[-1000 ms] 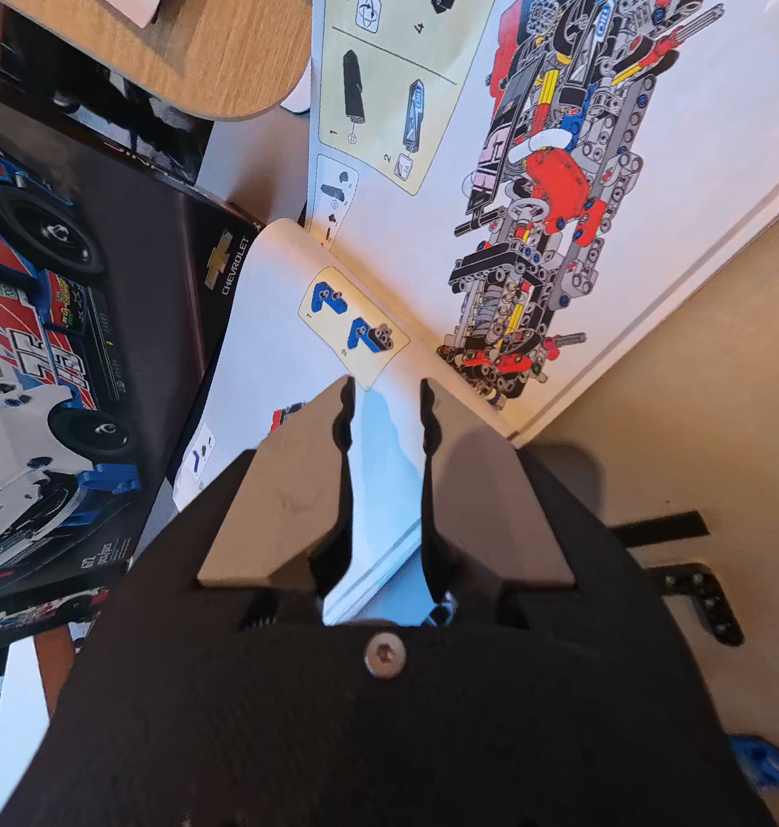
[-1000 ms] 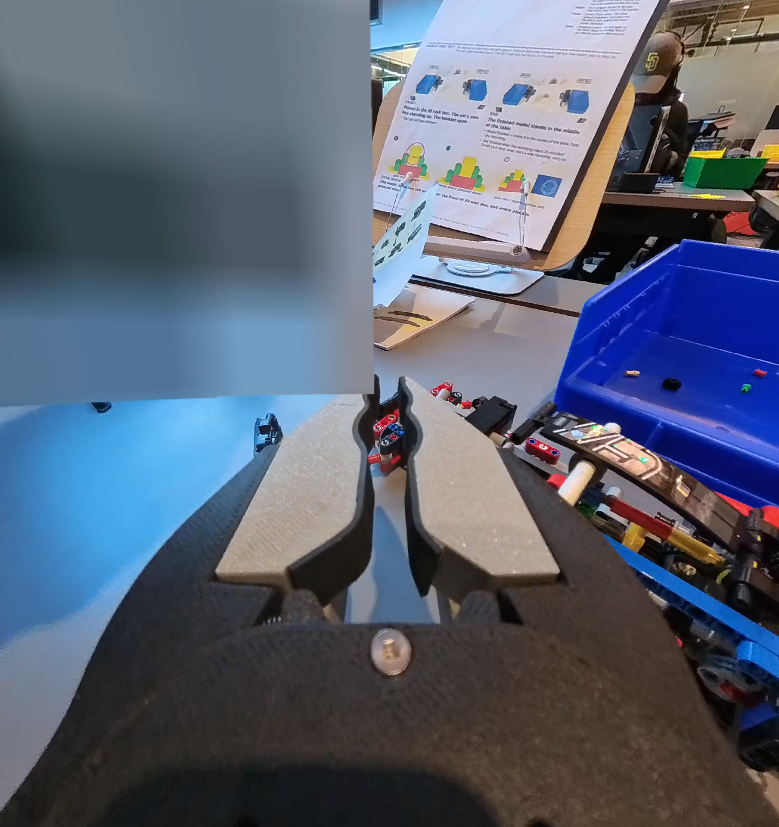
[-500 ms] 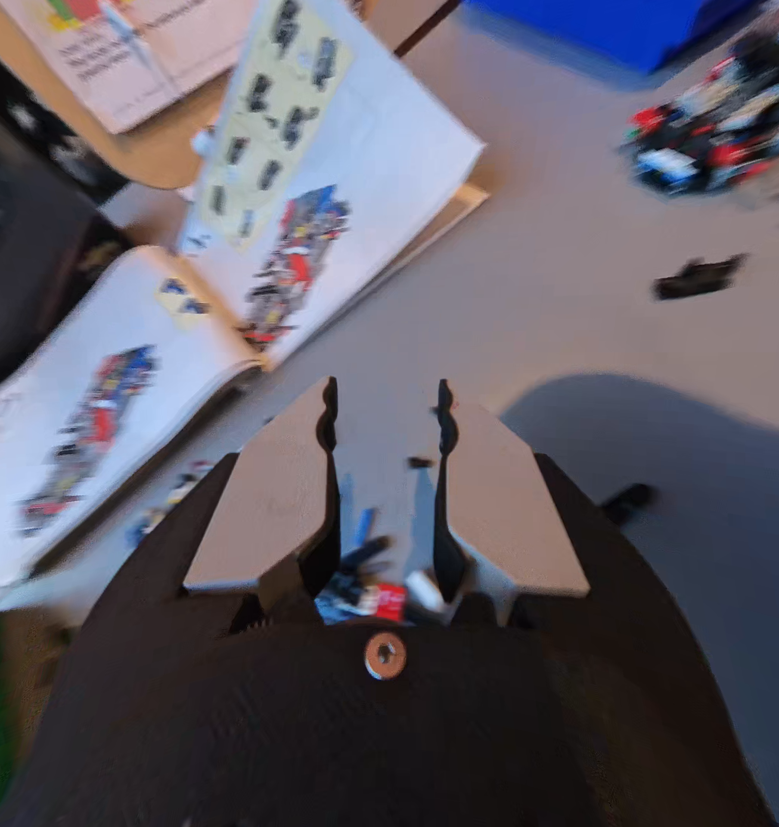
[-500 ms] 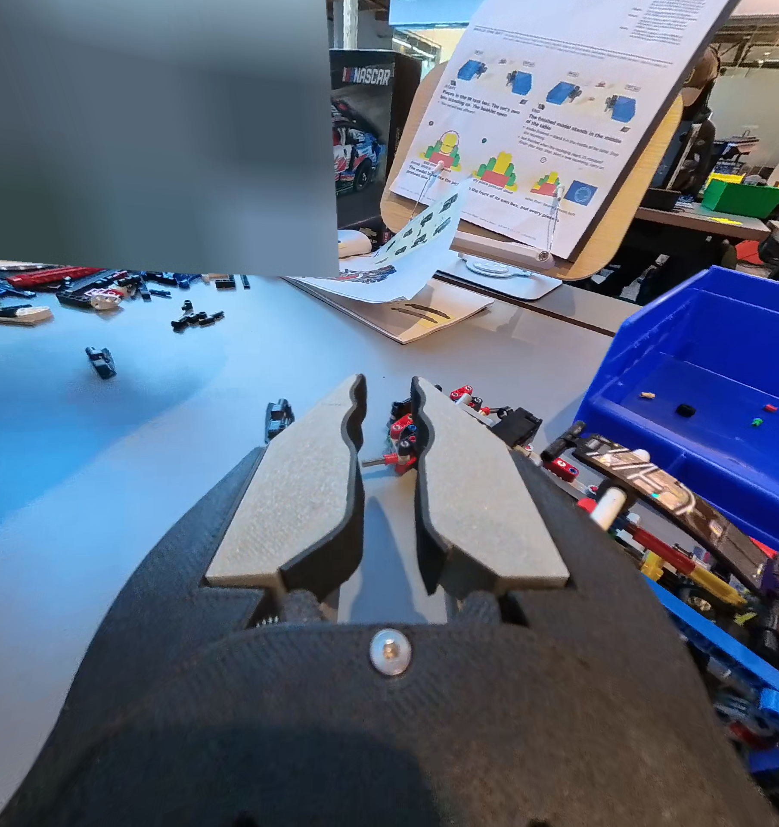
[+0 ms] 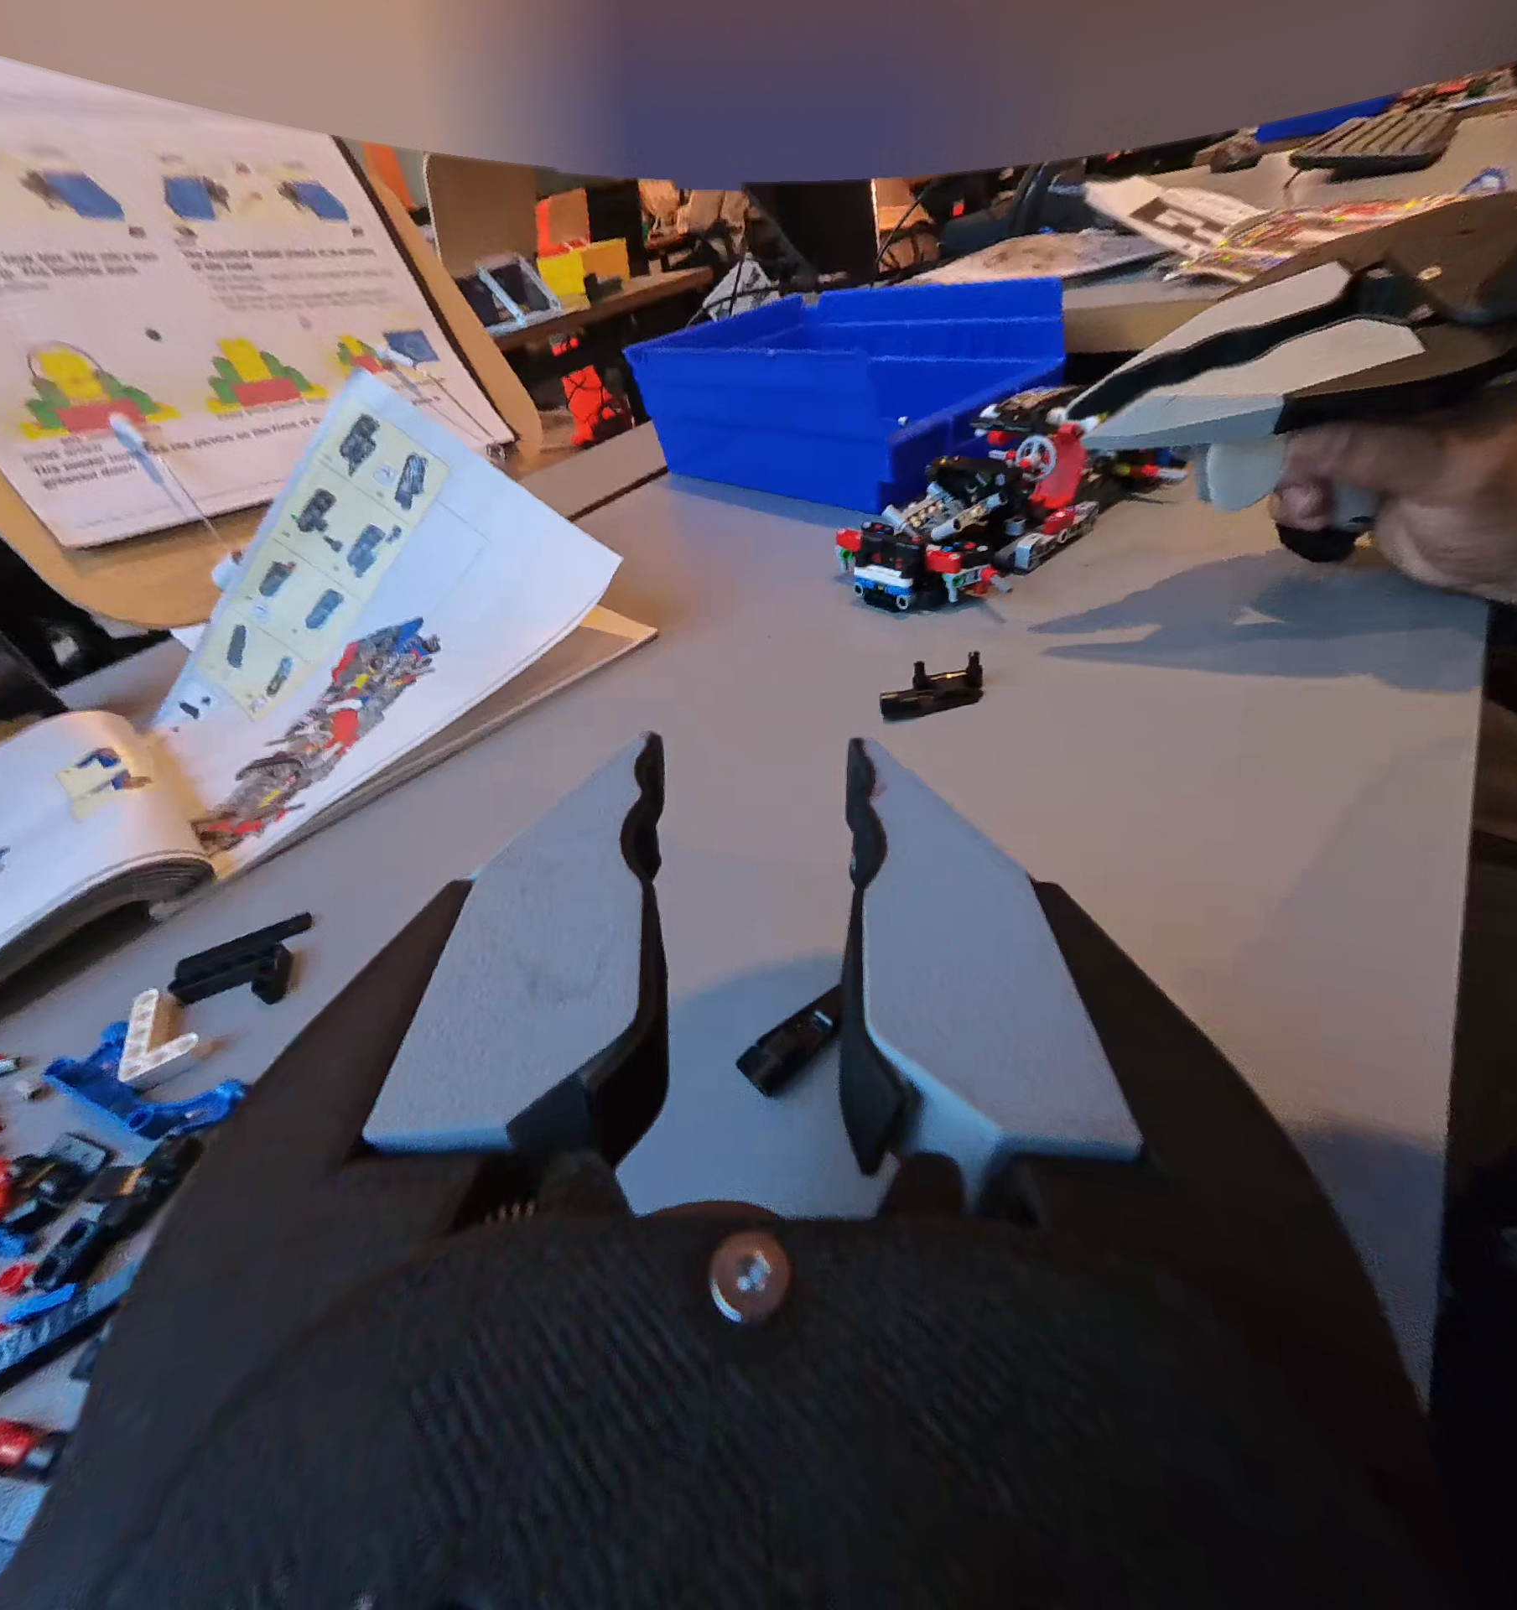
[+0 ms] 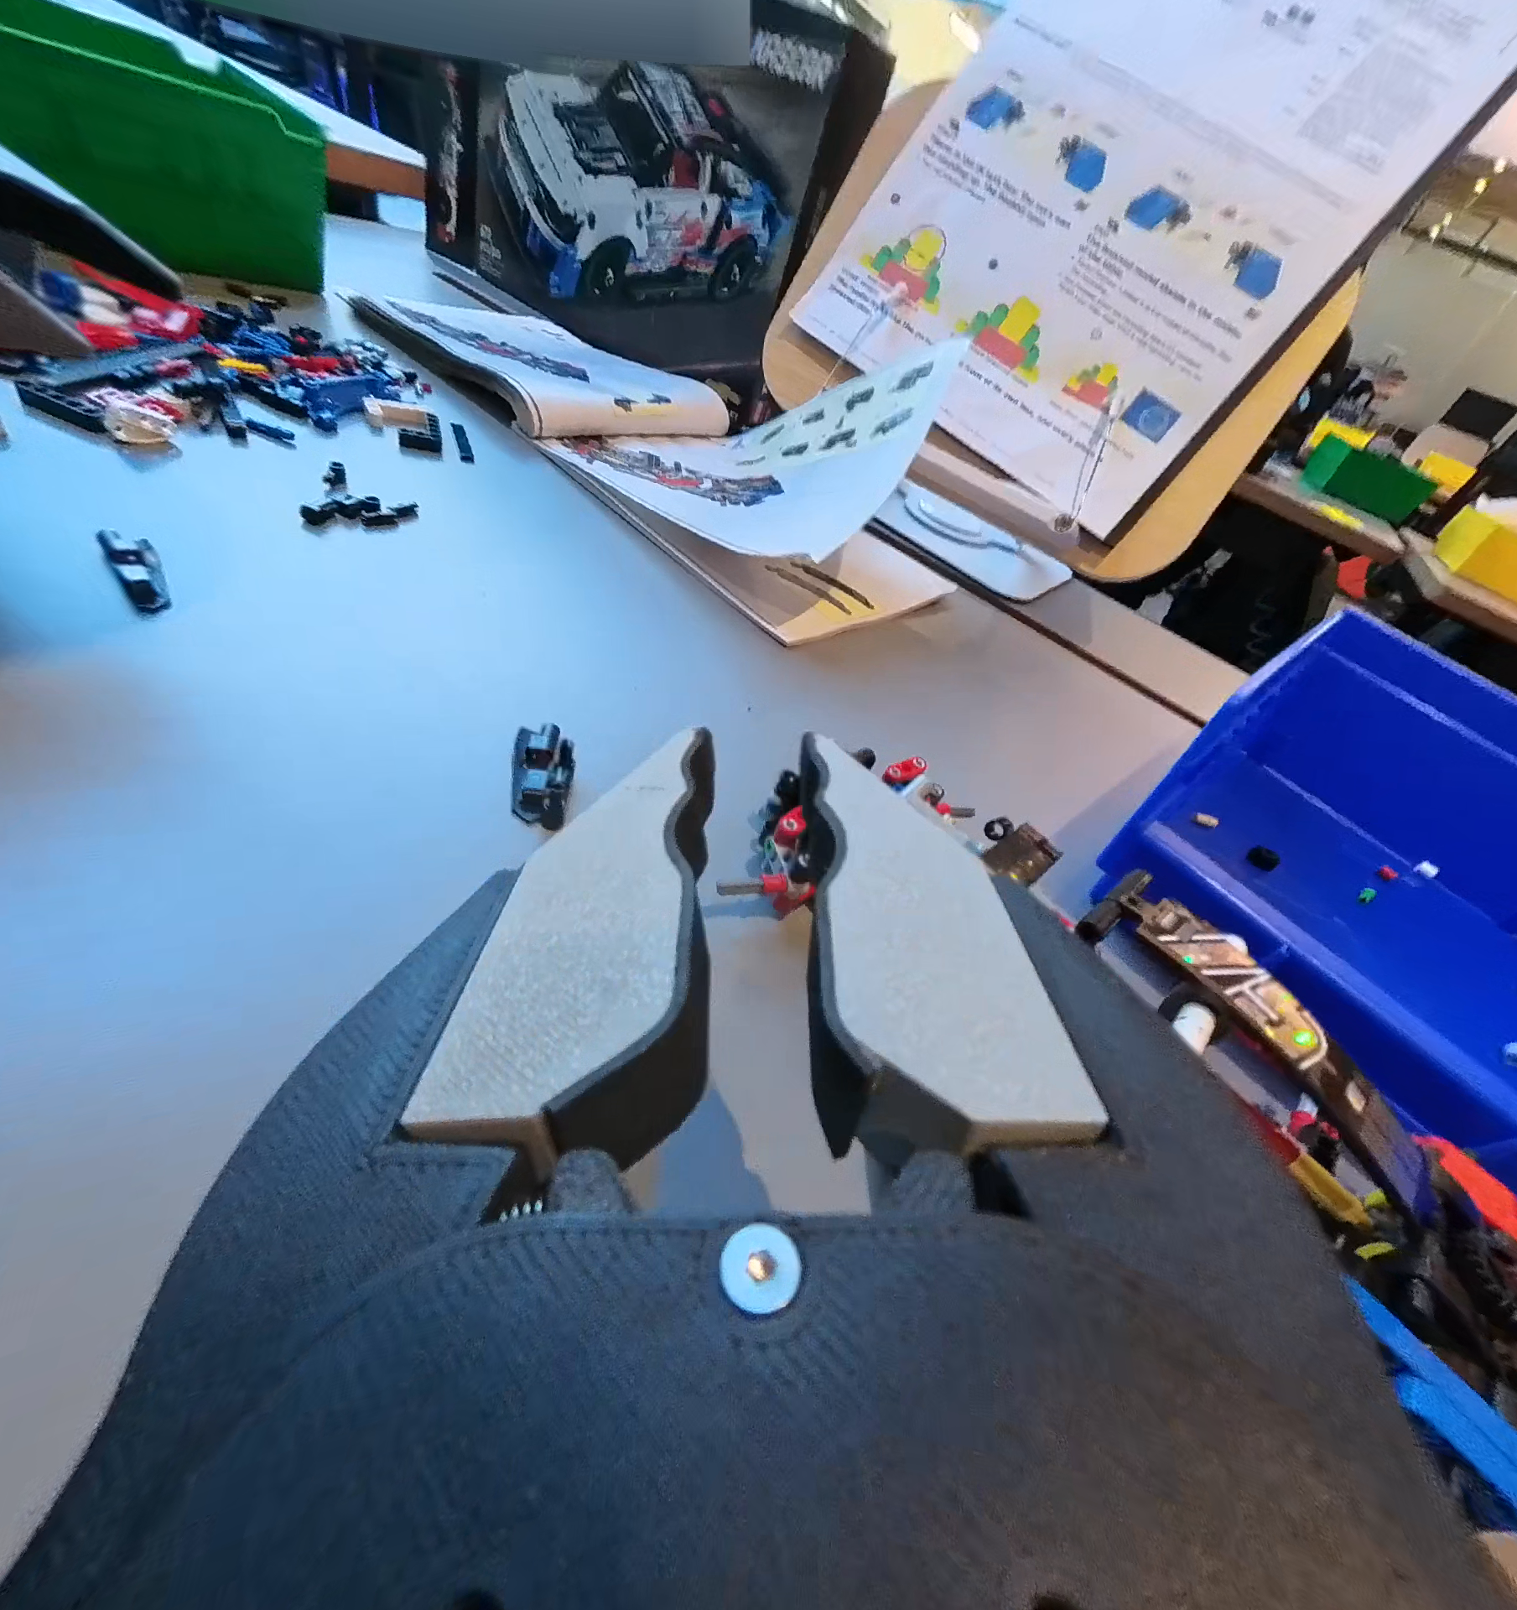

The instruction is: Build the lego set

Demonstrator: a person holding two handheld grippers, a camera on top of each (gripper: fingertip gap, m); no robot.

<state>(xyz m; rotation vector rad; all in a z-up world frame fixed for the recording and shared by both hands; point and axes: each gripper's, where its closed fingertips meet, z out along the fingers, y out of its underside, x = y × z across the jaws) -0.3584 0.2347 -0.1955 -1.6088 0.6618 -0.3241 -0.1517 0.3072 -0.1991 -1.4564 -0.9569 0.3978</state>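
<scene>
My left gripper (image 5: 755,767) is open and empty above the grey table. A small black piece (image 5: 789,1041) lies on the table between its fingers, untouched. Another black piece (image 5: 933,688) lies farther ahead. The partly built car (image 5: 964,514) stands in front of the blue bin (image 5: 842,401). My right gripper (image 5: 1086,418) hovers over the car's rear, held by a hand. In the right wrist view my right gripper (image 6: 755,749) is empty with a narrow gap between its fingers. The car's front end (image 6: 781,854) shows beyond the gap, and its body (image 6: 1242,993) runs along the right.
The open instruction booklet (image 5: 345,662) lies at the left, with a board on a stand (image 5: 214,305) behind it. Loose pieces (image 5: 84,1089) are scattered at the near left. The set box (image 6: 650,192), a green bin (image 6: 171,157) and the blue bin (image 6: 1347,784) ring the table. One gripper's finger ends stand about 25 cm off the other's.
My left gripper has swung from over the booklet to face across the table, and its fingers have opened wider. My right gripper has lifted and its gap has widened slightly.
</scene>
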